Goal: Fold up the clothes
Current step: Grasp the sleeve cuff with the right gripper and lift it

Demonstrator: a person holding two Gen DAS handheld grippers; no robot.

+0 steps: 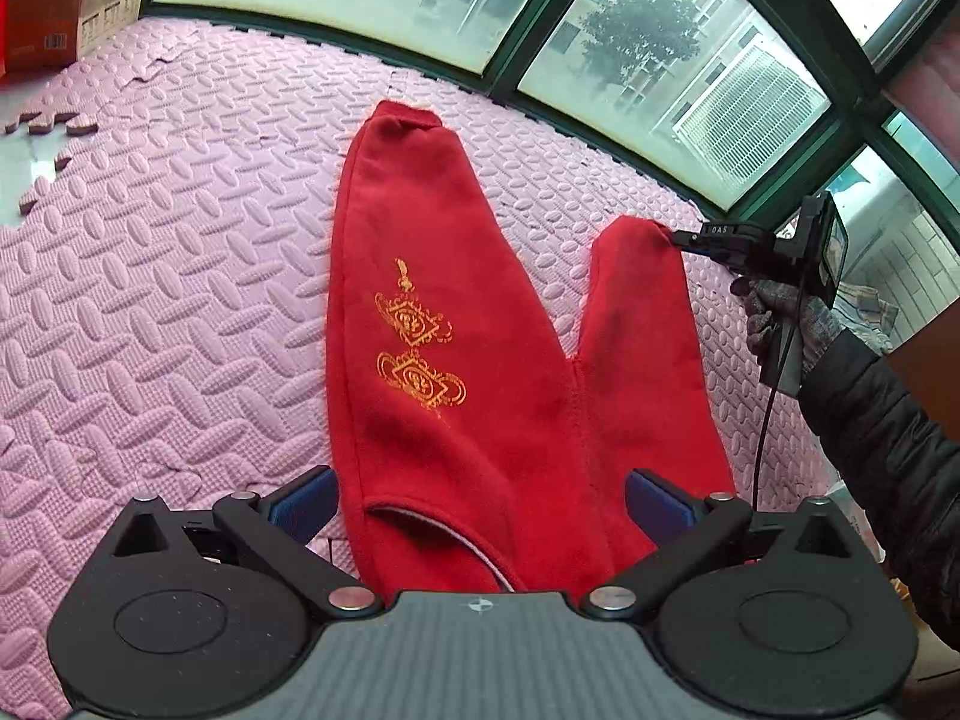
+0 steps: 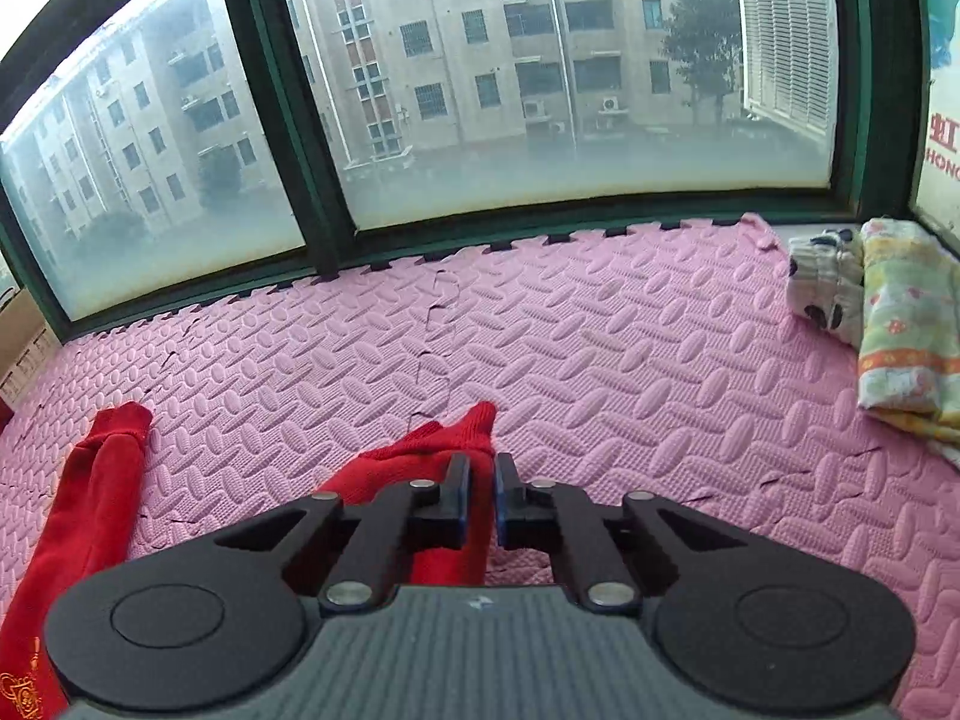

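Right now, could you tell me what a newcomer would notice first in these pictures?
The red trousers spread on the pink foam mat, with gold embroidery on the left leg. The right tongs are shut on the cuff of the right leg, while the left tongs stand open at the waistband. Folded patterned cloths lie by the window.

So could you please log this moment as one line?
task: fold clothes | left gripper: open over pants waist | right gripper: shut on pant cuff | mat: pants flat

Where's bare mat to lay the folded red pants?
Free: pink foam mat between the red velvet pants and the folded floral cloths, and left of the pants toward the cardboard box. Crowded at the right claw, clamping a cuff.
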